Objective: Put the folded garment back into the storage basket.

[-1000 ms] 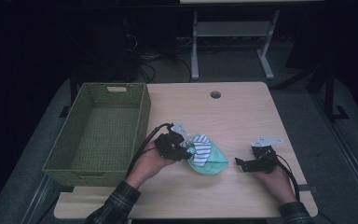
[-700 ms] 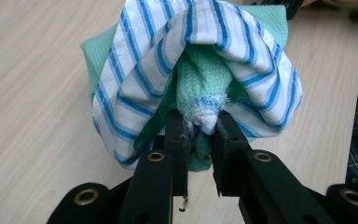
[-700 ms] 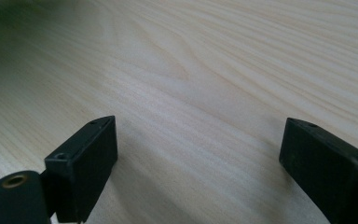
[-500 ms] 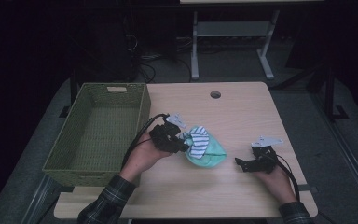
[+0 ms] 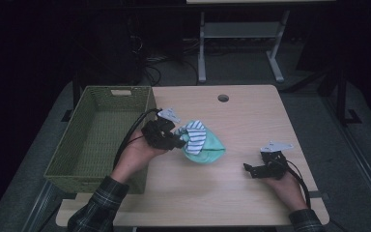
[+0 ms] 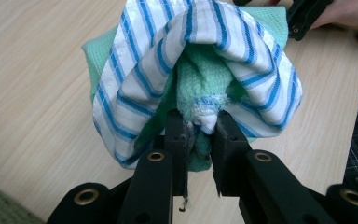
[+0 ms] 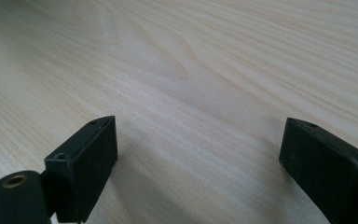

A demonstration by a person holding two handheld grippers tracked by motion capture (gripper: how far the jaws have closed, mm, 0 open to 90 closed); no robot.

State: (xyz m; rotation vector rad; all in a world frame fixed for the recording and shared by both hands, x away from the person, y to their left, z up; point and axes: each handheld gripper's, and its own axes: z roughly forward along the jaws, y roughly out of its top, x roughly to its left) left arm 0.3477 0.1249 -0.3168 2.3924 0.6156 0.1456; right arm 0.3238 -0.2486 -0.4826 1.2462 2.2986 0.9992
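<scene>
— How is the cloth bundle (image 5: 204,144) lying?
— Clamped by the left gripper (image 5: 179,141), its length stretched rightward over mid-table (image 5: 251,121).
— Surroundings?
— The wicker basket (image 5: 96,140) is set left; the right gripper (image 5: 248,169) is held gaping, well apart.

From my high view the room is dim: the floor and background around the counter (image 5: 212,193) are nearly black, and the pale wood is the one lit patch, evenly and from above. Shadows there are short and soft, with a darker pool inside the wicker basket (image 5: 67,164). That picture is grainy and a little soft, without glare. My left gripper view is much brighter; the striped cloth (image 6: 135,93) is sharp in its weave, while the black fingers (image 6: 175,135) just below it are slightly blurred. In my right gripper view the wood grain is crisp, with faint shadows beside the fingers (image 7: 88,158).
</scene>
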